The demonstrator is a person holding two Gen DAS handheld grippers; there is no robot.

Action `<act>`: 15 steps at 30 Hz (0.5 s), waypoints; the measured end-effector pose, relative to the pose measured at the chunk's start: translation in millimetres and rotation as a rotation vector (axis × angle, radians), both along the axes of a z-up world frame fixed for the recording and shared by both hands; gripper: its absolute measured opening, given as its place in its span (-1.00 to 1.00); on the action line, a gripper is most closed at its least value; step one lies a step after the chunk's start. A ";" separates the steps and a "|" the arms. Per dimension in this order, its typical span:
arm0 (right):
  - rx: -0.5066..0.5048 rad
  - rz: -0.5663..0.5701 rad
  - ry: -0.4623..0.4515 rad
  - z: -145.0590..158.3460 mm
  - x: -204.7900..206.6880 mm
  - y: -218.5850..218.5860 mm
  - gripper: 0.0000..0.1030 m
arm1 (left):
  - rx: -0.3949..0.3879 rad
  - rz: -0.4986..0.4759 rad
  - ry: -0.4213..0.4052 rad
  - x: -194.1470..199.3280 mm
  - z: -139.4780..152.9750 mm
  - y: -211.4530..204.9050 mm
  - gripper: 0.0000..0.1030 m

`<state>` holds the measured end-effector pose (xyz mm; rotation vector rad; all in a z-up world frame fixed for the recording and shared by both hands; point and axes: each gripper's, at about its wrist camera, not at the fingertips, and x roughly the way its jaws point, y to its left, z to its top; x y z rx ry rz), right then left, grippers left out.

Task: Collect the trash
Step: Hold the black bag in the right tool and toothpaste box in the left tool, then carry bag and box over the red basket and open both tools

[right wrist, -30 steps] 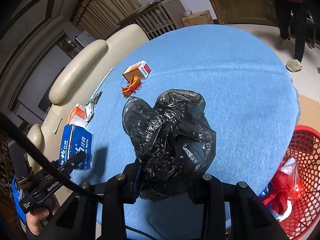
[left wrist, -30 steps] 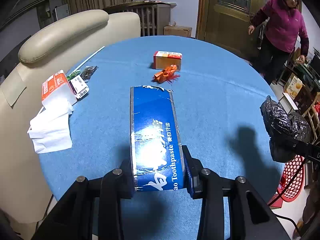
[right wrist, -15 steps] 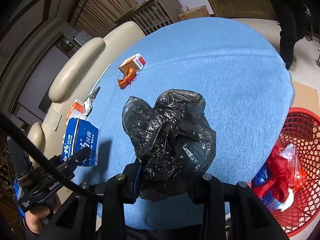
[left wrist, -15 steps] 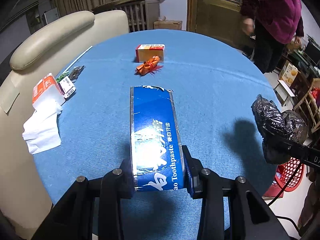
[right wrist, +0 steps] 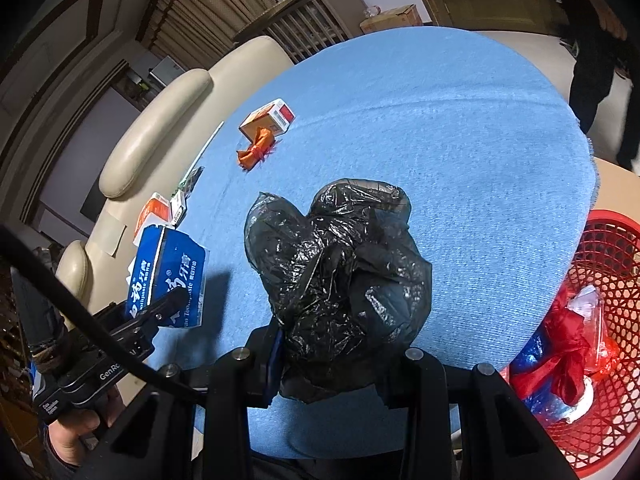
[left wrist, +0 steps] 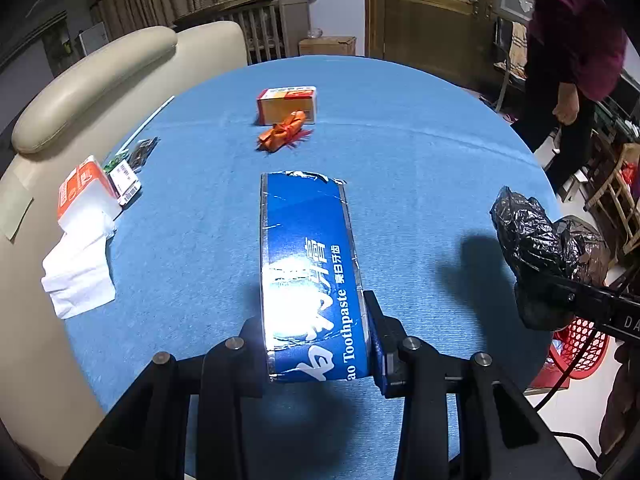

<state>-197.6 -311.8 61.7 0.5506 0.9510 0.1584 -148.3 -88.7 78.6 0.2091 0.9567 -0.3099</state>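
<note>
My left gripper (left wrist: 316, 344) is shut on a blue toothpaste box (left wrist: 308, 276) and holds it above the round blue table (left wrist: 420, 168). The box also shows in the right wrist view (right wrist: 168, 272). My right gripper (right wrist: 332, 360) is shut on a crumpled black plastic bag (right wrist: 340, 272), held above the table's right side; the bag shows in the left wrist view (left wrist: 540, 248). A red mesh trash basket (right wrist: 612, 264) with red and blue trash in it stands on the floor at the right, below the table edge.
On the table lie an orange-and-white box (left wrist: 288, 104), an orange wrapper (left wrist: 282, 132), a tissue pack (left wrist: 86, 192) with white tissues (left wrist: 78, 276), small packets (left wrist: 128, 176) and a straw. A beige sofa (left wrist: 88, 76) curves behind. A person (left wrist: 572, 52) stands at the far right.
Both grippers have shifted right toward the table's right edge, each keeping its load. The basket shows more in the right wrist view. The person has walked closer.
</note>
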 end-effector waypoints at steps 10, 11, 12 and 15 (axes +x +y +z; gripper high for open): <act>0.022 -0.036 0.003 -5.6 -7.8 -16.2 -0.25 | 0.016 -0.022 0.006 0.6 -3.4 -13.3 -0.23; 0.023 -0.041 0.003 -6.0 -8.7 -18.7 -0.25 | 0.017 -0.025 0.007 0.8 -3.5 -14.8 -0.23; 0.025 -0.048 0.004 -6.4 -9.9 -21.3 -0.25 | 0.018 -0.028 0.007 0.7 -3.6 -16.1 -0.23; 0.029 -0.068 0.002 -6.4 -15.3 -30.2 -0.25 | 0.016 -0.045 0.005 0.9 -3.0 -22.8 -0.23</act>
